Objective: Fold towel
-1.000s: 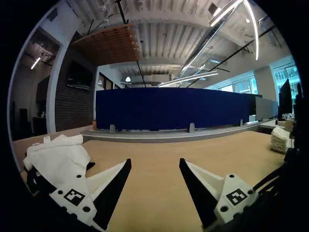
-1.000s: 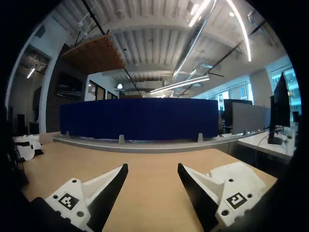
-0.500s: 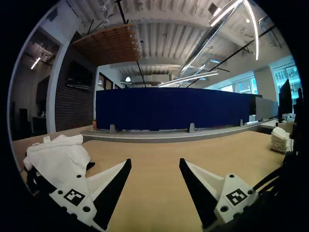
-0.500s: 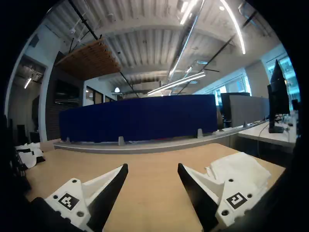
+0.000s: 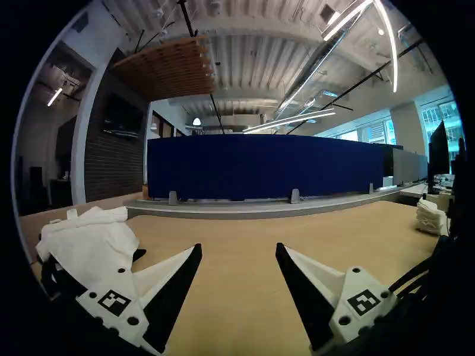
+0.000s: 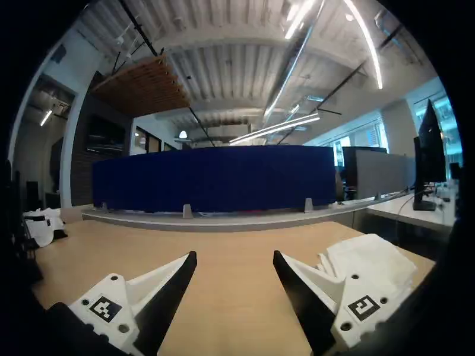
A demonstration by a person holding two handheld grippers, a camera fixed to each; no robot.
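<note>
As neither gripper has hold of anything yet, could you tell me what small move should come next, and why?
Probably swing the left gripper toward the crumpled towel lying close beside it: that towel is unfolded, and the left gripper and the right gripper are both open, holding nothing.

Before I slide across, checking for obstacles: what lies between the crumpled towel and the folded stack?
Bare tabletop in the left gripper view, from crumpled towel to folded stack.
</note>
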